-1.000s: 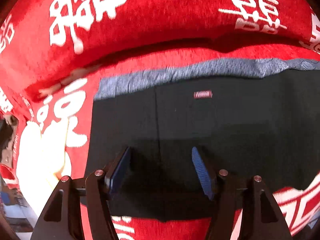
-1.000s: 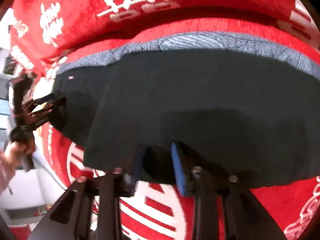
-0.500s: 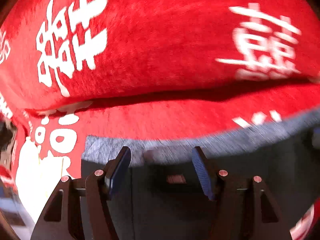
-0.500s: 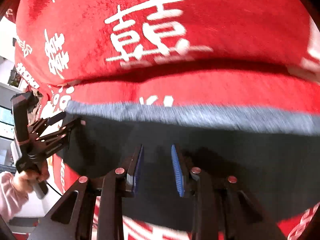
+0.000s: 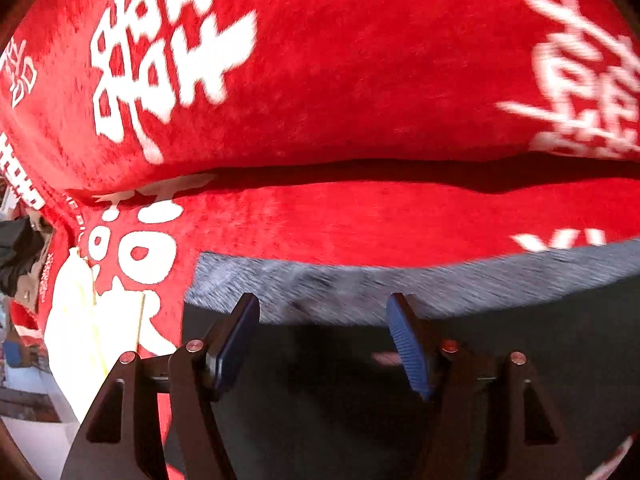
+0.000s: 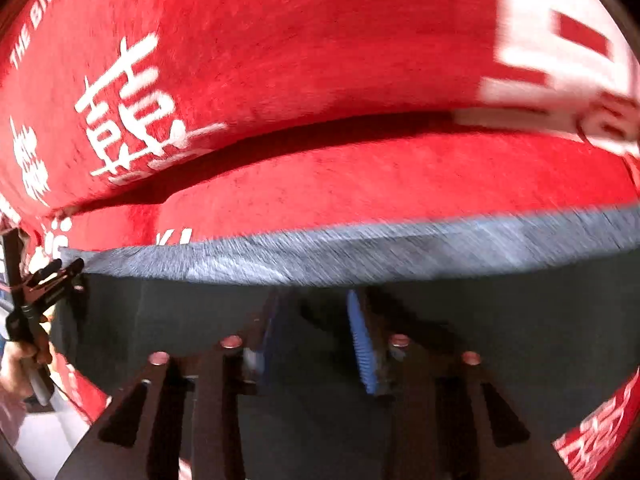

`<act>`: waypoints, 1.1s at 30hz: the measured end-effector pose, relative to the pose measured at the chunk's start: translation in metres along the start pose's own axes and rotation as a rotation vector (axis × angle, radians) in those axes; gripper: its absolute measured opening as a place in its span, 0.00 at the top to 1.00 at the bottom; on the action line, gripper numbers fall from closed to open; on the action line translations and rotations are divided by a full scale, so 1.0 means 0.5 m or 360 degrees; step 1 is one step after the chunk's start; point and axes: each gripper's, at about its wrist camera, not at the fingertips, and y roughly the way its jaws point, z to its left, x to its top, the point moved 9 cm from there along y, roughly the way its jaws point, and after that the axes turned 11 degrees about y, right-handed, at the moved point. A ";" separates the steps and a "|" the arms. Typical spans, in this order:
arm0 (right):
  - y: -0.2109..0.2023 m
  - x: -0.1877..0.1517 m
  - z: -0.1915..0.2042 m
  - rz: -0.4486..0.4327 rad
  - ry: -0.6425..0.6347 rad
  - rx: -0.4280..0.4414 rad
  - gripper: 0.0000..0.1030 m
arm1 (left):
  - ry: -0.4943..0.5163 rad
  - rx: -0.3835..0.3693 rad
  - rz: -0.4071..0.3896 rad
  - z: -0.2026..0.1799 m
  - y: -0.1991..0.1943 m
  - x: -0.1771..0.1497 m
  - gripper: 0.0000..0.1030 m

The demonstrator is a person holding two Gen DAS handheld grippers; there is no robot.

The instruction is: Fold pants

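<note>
Black pants (image 5: pixel 520 360) with a grey waistband (image 5: pixel 440 284) lie flat on a red blanket (image 5: pixel 360 224). My left gripper (image 5: pixel 322 312) is open, its blue pads over the pants just below the waistband near the left corner, holding nothing. A small red label (image 5: pixel 386 358) shows by its right pad. In the right wrist view the pants (image 6: pixel 520 340) and waistband (image 6: pixel 360 256) fill the lower half. My right gripper (image 6: pixel 314 308) is open over the black cloth just below the waistband. The left gripper (image 6: pixel 60 276) shows at the pants' far left edge.
The red blanket with white characters (image 6: pixel 132 116) covers the seat and a raised back (image 5: pixel 360 80), with a dark crease between them. A pale yellow cloth (image 5: pixel 80 332) lies at the left. A hand (image 6: pixel 20 364) holds the left tool at the left edge.
Both grippers moved forward over the pants from the near hem to just below the grey waistband. Both stay open and hold nothing.
</note>
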 end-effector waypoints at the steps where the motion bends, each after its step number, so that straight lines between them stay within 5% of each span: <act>1: -0.017 -0.015 -0.016 0.0007 0.0021 0.0022 0.58 | 0.0018 -0.0026 -0.0010 -0.018 -0.015 0.001 0.34; 5: -0.076 -0.063 -0.108 -0.0002 0.0134 0.0019 0.58 | 0.0156 -0.0172 -0.0056 -0.145 -0.076 0.010 0.34; 13: -0.188 -0.056 -0.437 -0.0232 0.0760 -0.0198 0.58 | 0.0282 -0.0519 -0.0082 -0.505 -0.154 0.041 0.34; 17: -0.224 -0.028 -0.558 -0.0325 0.0958 -0.0251 0.58 | 0.0305 -0.0523 -0.0016 -0.613 -0.154 0.025 0.34; 20: -0.220 0.006 -0.605 -0.0351 0.1054 -0.0172 0.63 | 0.0340 -0.0386 -0.0101 -0.623 -0.166 0.021 0.34; 21: -0.218 0.019 -0.616 -0.0352 0.1069 -0.0143 0.86 | 0.0382 -0.0360 -0.0124 -0.626 -0.170 0.022 0.34; 22: -0.215 0.034 -0.620 -0.0343 0.1083 -0.0107 0.88 | 0.0397 -0.0352 -0.0124 -0.628 -0.171 0.022 0.33; 27: -0.211 0.063 -0.609 -0.0368 0.0932 -0.0114 0.88 | 0.0384 -0.0328 -0.0101 -0.621 -0.163 0.026 0.28; 33: -0.203 0.035 -0.628 -0.0335 0.0919 -0.0064 0.75 | 0.0397 -0.0291 -0.0105 -0.613 -0.154 0.025 0.27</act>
